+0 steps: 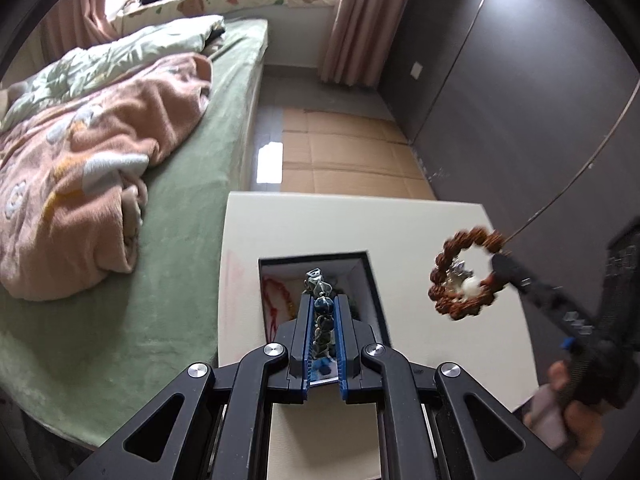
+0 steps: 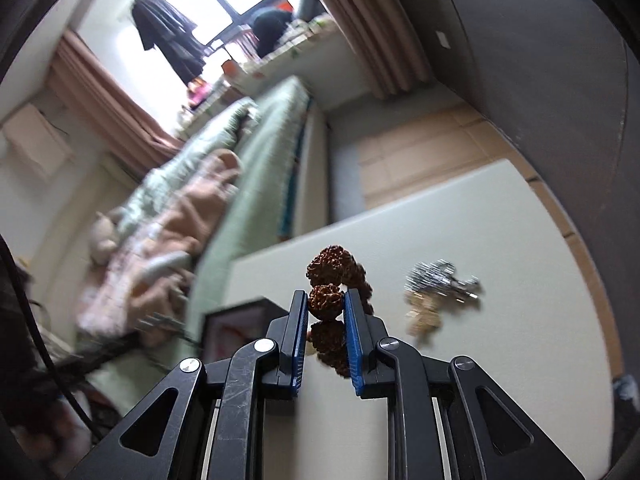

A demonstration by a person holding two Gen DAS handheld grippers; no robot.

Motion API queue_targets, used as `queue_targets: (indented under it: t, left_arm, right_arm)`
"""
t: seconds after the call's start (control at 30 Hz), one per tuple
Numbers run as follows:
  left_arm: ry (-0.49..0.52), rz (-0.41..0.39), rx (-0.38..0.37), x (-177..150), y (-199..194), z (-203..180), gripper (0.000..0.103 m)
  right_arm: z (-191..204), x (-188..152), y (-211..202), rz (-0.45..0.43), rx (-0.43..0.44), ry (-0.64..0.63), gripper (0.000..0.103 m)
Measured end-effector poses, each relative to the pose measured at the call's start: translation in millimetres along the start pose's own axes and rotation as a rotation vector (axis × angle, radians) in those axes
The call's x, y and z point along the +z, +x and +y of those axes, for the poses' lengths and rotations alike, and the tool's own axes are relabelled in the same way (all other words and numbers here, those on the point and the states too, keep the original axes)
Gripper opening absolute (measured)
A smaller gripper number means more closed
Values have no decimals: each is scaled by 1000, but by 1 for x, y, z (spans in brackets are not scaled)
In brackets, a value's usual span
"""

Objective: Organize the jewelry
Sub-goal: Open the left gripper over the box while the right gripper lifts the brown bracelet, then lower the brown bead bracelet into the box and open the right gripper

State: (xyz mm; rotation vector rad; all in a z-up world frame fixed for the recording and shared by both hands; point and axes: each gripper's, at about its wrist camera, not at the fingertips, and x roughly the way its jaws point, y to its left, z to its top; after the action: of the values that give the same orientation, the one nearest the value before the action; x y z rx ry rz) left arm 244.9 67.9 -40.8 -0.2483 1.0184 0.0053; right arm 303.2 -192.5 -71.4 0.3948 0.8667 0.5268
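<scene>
Left tool point(image 1: 324, 312): jaws narrow, clamped on a dark blue-grey bead bracelet point(image 1: 323, 304), held right over the open black jewelry box point(image 1: 370, 280) on the white worktop point(image 1: 280, 224). Box holds a red string item point(image 1: 276, 300); other contents hidden behind the tool.

Right tool point(image 2: 326, 308): jaws narrow, gripping a brown knobbly-seed bracelet point(image 2: 326, 302); in the left view that bracelet point(image 1: 464, 276) hangs in the air right of the box, blurred. A silver charm piece point(image 2: 436, 280) lies on the worktop point(image 2: 480, 240), too blurred to identify.

Black tongs point(image 1: 324, 312) w/ blue pads point(image 2: 299, 344), silver screws point(image 1: 276, 349).
</scene>
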Motion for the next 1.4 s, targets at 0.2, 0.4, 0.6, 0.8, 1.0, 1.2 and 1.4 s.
queue_targets:
  t: [0.2,0.4,0.6,0.8,1.0,1.2,1.4]
  left_arm:
    - [-85,63,-19,-3,22,17,11]
    - [-123,42,-31,-5,15,30,63]
    - [-161,-10,-42,-8,-7,47,66]
    - [-185,-39,-37,-14,-23,67,66]
    - [-221,-41,-45,-19,-25,82,66]
    - [-225,-36,-48,-22,-27,84,66]
    - [-202,-39,-55,-19,-26,74,66]
  right_arm:
    - [22,2,5,-13,111,4,19]
    - [43,-2,7,-14,181,-26,19]
    - [62,-10,26,31,155,-68,19]
    - [79,-22,44,72,82,-137,19]
    - [93,-31,53,78,-29,-237,20]
    - [93,-35,64,179,138,-181,46]
    - [78,-30,51,134,95,-140,47]
